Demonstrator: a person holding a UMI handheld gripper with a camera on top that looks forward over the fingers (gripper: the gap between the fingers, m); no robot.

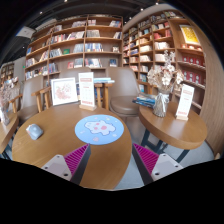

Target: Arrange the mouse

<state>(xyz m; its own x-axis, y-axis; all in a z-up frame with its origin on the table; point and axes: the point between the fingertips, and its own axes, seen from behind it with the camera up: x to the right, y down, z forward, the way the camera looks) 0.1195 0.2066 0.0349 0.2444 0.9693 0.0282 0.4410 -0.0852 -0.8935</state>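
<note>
Mouse (35, 131) lies untouched on the round wooden table (60, 150), well left of the gripper (108, 160), whose fingers stand apart holding nothing. Beyond them sits a round mat (99, 128); arranging looks not yet begun

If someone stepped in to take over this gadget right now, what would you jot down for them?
Hand-held gripper: open, holding nothing, above the near edge of the round wooden table.
Mouse: on the table's left side, beyond the left finger, untouched.
Blue mat: round, at the table's centre, just ahead of the fingers, nothing on it.
Done: nothing visible yet.
Left: reach left, grasp the mouse, probably set it on the mat.
</note>
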